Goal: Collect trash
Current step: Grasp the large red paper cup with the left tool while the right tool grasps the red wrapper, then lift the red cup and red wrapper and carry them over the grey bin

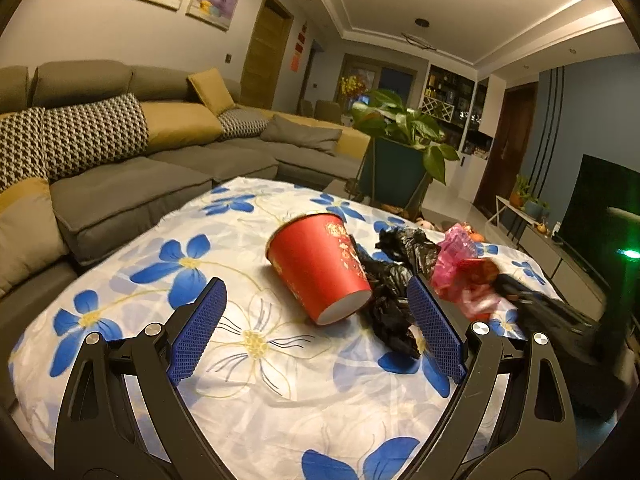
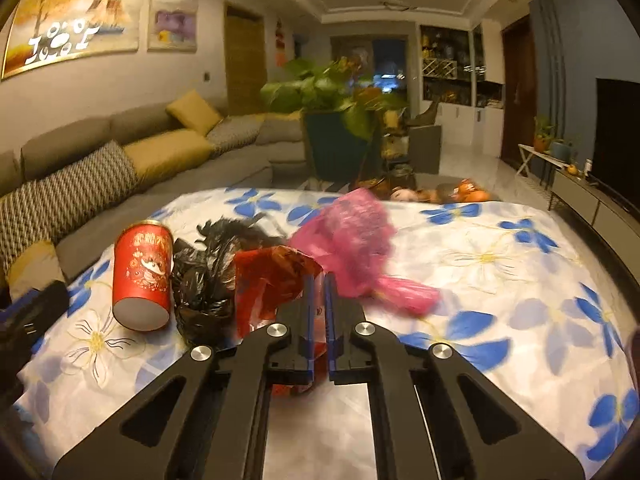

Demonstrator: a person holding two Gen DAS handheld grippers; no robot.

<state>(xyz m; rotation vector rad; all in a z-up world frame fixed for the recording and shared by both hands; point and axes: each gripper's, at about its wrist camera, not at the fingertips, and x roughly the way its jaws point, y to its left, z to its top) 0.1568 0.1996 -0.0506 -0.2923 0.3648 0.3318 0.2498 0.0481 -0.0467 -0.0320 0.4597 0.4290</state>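
Observation:
A red paper cup point(image 1: 320, 268) point(image 2: 142, 272) lies on its side on the flowered cloth point(image 1: 256, 392). Right of it lie a crumpled black bag point(image 1: 396, 284) point(image 2: 208, 276), a red wrapper point(image 2: 272, 280) point(image 1: 476, 280) and a blurred pink bag point(image 2: 352, 236) point(image 1: 456, 248). My left gripper point(image 1: 316, 316) stands open just short of the cup, its right finger beside the black bag. My right gripper point(image 2: 319, 284) point(image 1: 506, 282) is shut on the red wrapper, with red film showing between its blue pads and below them. The pink bag touches the right gripper's tips.
A grey sofa point(image 1: 132, 184) with cushions runs along the left. A potted plant point(image 1: 400, 148) stands beyond the table's far end, with small orange items point(image 2: 468, 192) near it. A TV and a low cabinet point(image 1: 580, 248) are on the right. The cloth is bare at the right point(image 2: 500, 280).

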